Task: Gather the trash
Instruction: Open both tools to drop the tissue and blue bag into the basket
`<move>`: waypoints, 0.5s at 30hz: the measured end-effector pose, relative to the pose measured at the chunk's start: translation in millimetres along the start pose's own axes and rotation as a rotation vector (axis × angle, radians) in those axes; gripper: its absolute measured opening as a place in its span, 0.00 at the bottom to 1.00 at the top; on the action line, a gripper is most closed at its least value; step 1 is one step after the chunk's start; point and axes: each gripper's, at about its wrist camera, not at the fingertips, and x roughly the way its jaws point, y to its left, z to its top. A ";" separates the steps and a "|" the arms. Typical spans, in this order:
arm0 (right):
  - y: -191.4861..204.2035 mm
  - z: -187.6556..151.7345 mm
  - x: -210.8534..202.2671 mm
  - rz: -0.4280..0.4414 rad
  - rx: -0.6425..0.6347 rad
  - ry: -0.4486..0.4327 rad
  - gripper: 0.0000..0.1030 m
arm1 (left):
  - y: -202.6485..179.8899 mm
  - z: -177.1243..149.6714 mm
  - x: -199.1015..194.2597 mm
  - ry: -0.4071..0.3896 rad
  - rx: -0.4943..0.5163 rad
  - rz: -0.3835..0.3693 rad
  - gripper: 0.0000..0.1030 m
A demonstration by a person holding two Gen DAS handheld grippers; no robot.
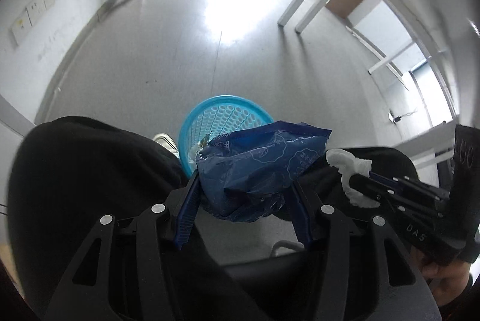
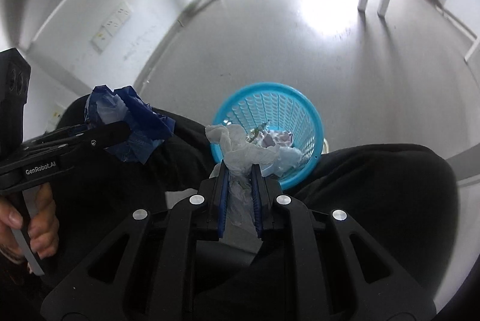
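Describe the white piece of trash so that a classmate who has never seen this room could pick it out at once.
Find the light blue mesh basket on the grey floor, between the seated person's black-clad knees. Just in front of it, the right gripper pinches a crumpled white tissue. Unlike the crinkled dark blue printed wrapper gripped by the left gripper, it is plain, soft and white.

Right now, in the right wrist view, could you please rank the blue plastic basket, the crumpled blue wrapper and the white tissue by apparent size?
1. Blue plastic basket
2. Crumpled blue wrapper
3. White tissue

The tissue sits nearest the camera, so its true size is unsure.
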 end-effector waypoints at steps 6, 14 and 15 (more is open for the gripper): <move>-19.7 11.0 52.4 0.019 0.090 0.076 0.13 | 15.7 25.7 53.8 0.083 -0.089 -0.025 0.52; -44.1 26.6 97.8 0.027 0.171 0.101 0.25 | 29.3 46.6 101.3 0.154 -0.177 -0.096 0.66; -46.5 29.4 101.6 0.028 0.178 0.104 0.35 | 32.7 49.4 104.2 0.152 -0.195 -0.100 0.67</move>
